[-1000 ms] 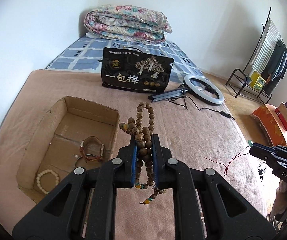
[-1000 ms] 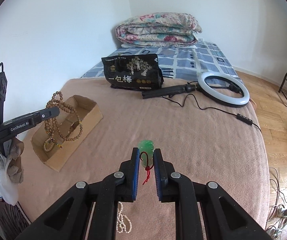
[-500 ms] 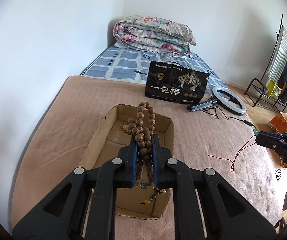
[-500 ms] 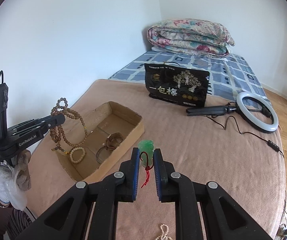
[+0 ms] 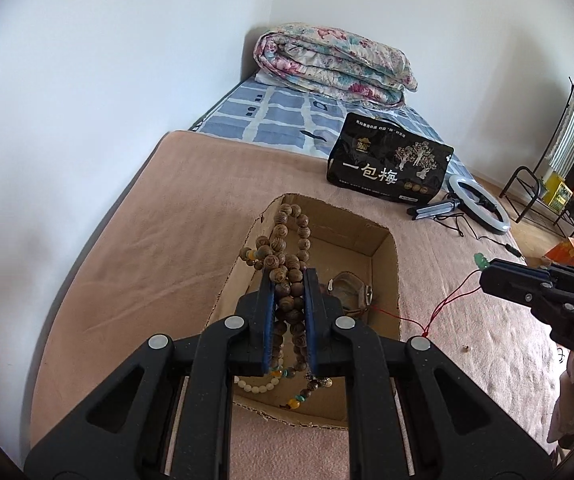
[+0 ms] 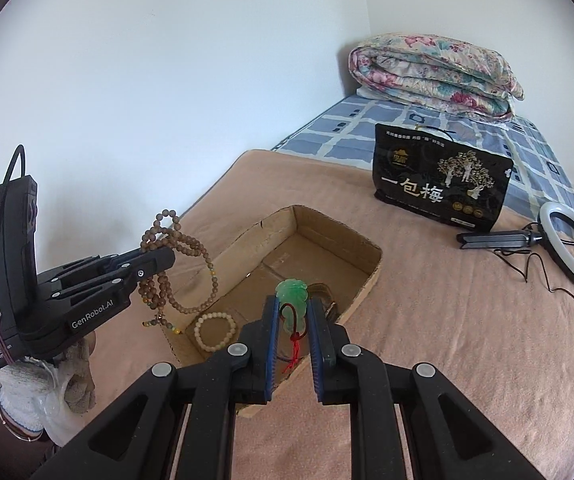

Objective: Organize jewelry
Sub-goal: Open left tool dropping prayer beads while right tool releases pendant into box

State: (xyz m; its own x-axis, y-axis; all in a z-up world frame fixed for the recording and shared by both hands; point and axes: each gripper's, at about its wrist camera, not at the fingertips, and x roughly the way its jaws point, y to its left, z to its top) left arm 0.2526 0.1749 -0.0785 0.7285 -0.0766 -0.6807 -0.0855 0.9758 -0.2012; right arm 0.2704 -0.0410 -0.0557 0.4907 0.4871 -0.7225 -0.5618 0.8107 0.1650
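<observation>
Beads first: my left claw [image 5: 289, 280] is pinching a long wooden bead strand [image 5: 287, 256], bunched up between the pads, with loops sticking up past the tips and a tail with coloured beads dangling below. So its long axis is more or less vertical, hanging straight down into the cardboard box [image 5: 387, 256] right under the claw. My right claw [image 6: 292, 312] is clamped on a green jade pendant [image 6: 292, 294], which points up out of the tips with its red cord [image 6: 293, 350] trailing down. It hangs over the near edge of the same box.

Looks like I'm in the drop-off step for both pieces. Next move, I reckon, is lowering each claw a bit and letting go so nothing snags on the rim. A white bead bracelet [image 6: 215, 330] and a brown bracelet [image 5: 351, 292] already sit inside, below the claws. All of it's on a bed with a pink blanket [image 6: 447, 340].
</observation>
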